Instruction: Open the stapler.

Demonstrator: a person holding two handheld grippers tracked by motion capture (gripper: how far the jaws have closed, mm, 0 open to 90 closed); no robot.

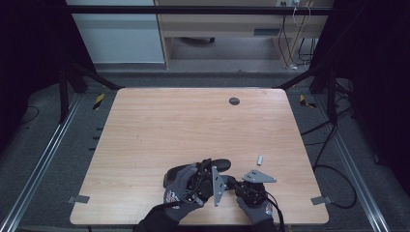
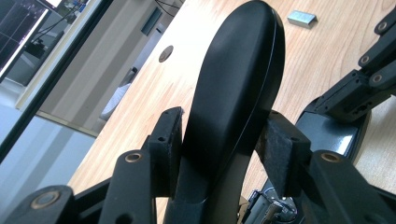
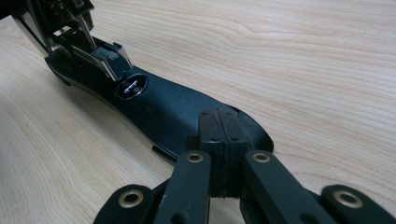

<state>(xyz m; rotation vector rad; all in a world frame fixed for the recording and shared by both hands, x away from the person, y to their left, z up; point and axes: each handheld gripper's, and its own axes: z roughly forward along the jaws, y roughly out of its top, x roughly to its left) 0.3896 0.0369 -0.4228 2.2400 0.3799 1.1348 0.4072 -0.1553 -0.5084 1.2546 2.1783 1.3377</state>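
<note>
The table [image 1: 193, 121] gives the open stapler [image 3: 163, 107] little friction, so I judge its base could skid or tip. My right gripper [image 3: 219, 130], jaws clenched on nothing, only presses down on the base's near end. My left gripper [image 2: 222, 135] grasps the top arm [image 2: 238, 79], which could slip between the pads if I swing wider. The base runs lengthwise away from the right jaws, hinge farthest. The arm points away beyond the left jaws, towards the staple strip [image 2: 301, 17].
</note>
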